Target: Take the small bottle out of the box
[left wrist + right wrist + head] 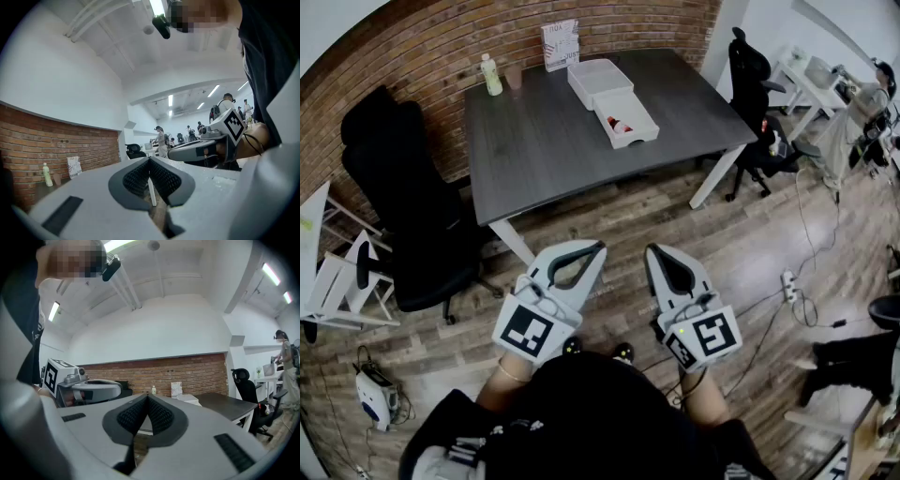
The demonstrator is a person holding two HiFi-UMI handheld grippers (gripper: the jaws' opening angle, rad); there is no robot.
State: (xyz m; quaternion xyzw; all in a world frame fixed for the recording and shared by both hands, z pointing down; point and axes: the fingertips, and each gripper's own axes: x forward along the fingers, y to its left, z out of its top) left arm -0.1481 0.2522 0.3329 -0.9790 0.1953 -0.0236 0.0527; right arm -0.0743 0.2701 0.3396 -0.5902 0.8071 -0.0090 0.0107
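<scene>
White box [630,141] on the grey counter [544,141] holds the small bottle [620,125]; we judge it light, stiff and slick, best pinched mid-body. Left tool [598,249] and right tool [652,253] are clenched and empty.

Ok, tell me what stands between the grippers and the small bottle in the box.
Nothing visible does. Only floor and table lie between the left gripper, the right gripper and the box. The box is open on top, with the small bottle lying inside.

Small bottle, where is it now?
Head view: the small bottle lies in the open white box on the dark table, right of its middle, beside a second white box.
</scene>
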